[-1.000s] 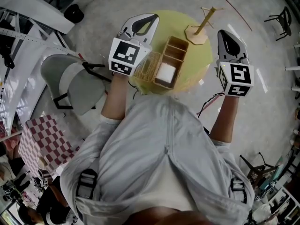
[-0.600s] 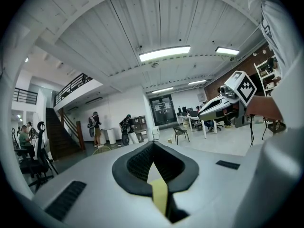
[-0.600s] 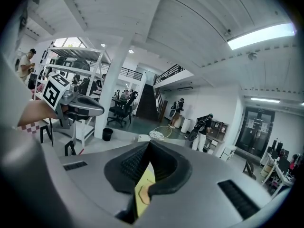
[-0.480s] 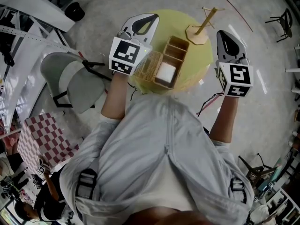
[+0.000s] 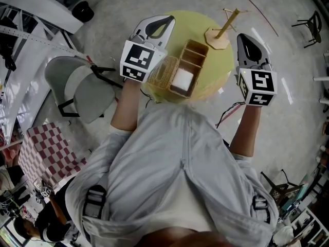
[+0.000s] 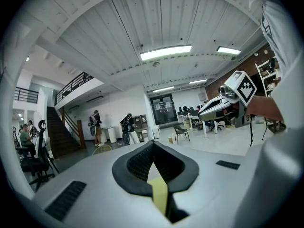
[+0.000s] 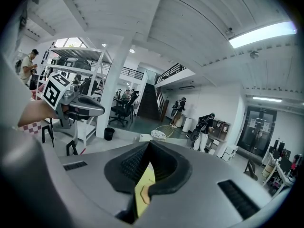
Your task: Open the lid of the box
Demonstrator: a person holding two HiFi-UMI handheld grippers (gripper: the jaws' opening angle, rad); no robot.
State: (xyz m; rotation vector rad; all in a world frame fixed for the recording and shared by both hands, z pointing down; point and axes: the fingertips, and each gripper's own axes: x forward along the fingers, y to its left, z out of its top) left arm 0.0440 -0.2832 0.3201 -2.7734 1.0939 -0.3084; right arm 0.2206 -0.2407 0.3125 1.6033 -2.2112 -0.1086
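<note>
In the head view a wooden box [image 5: 191,65] with several compartments stands on a round yellow table [image 5: 218,73]. Its woven lid [image 5: 163,72] lies swung open to the left. A white block [image 5: 182,79] fills the near compartment. My left gripper [image 5: 165,20] is held up left of the box, jaws shut with nothing between them. My right gripper [image 5: 243,38] hangs right of the table, also shut and empty. Both gripper views look out level across the room over closed jaws, left gripper [image 6: 153,167] and right gripper [image 7: 146,167]. Neither shows the box.
A wooden stand with a slanted stick [image 5: 221,34] sits at the table's far right. A grey folding chair [image 5: 77,89] stands to the left, with a checkered cloth [image 5: 40,153] nearer me. Black chairs [image 5: 307,20] stand further right. People stand far off by a stair [image 6: 96,126].
</note>
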